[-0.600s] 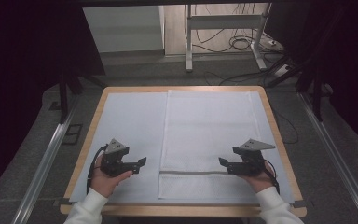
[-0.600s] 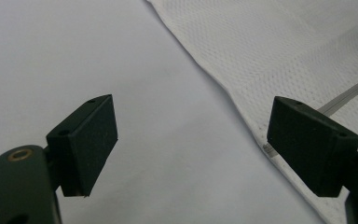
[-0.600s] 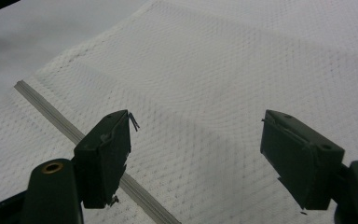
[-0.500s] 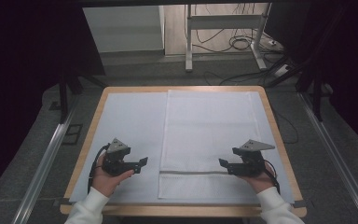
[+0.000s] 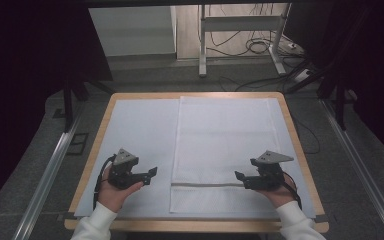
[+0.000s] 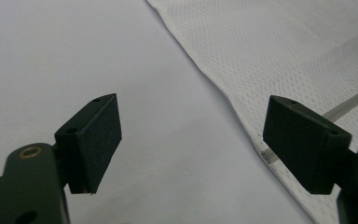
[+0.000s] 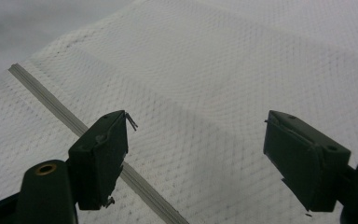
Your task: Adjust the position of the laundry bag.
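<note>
A white mesh cloth (image 5: 222,135) lies flat on the table, running from the far edge to the near edge, with a thin grey stripe (image 5: 205,185) across its near end. My left gripper (image 5: 151,173) rests open just left of the cloth, jaws pointing right. In the left gripper view its jaws (image 6: 198,135) stand wide apart over the white table cover, with the cloth edge (image 6: 284,51) at the right. My right gripper (image 5: 239,176) is open over the cloth's right side, pointing left. Seen in the right gripper view, its jaws (image 7: 196,149) straddle nothing, above the mesh (image 7: 214,60) and stripe (image 7: 51,100).
A white cover (image 5: 140,130) spreads over the wooden table (image 5: 105,120). Aluminium rails (image 5: 50,170) run along both sides on the grey floor. A metal stand (image 5: 202,45) and loose cables (image 5: 260,47) lie beyond the far edge.
</note>
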`<action>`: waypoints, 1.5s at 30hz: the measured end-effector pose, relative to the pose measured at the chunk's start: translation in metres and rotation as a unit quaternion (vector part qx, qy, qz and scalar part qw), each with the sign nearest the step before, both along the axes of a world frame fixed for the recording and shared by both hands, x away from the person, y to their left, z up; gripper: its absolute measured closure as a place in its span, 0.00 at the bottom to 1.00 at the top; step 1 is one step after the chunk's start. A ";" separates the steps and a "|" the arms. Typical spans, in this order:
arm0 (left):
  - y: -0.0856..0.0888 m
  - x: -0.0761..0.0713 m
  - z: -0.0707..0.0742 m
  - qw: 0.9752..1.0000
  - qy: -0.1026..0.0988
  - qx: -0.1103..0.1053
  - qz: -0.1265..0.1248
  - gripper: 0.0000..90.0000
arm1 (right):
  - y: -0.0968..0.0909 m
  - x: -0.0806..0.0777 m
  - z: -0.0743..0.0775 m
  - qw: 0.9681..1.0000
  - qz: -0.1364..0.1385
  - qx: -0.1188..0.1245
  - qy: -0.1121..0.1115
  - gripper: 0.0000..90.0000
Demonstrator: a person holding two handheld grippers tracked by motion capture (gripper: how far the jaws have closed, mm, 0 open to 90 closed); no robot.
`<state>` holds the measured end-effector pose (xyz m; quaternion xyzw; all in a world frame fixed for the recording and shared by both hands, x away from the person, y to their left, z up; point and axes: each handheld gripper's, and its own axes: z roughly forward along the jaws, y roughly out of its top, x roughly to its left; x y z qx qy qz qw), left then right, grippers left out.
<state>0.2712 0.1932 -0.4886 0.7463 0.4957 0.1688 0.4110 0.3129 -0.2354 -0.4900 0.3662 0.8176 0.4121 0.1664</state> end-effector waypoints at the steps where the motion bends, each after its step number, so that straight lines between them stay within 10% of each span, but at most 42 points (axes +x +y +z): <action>1: 0.000 -0.001 0.001 1.000 0.002 0.002 0.000 0.21 | 0.000 0.001 0.000 1.000 0.001 -0.001 -0.003 0.23; 15: -0.011 0.003 -0.001 0.999 0.054 0.002 0.003 0.24 | 0.000 0.005 0.000 1.000 0.002 -0.002 -0.022 0.22; 45: -0.046 0.011 -0.018 0.996 0.087 -0.006 -0.027 0.35 | -0.001 0.006 0.001 1.000 0.000 0.003 -0.026 0.21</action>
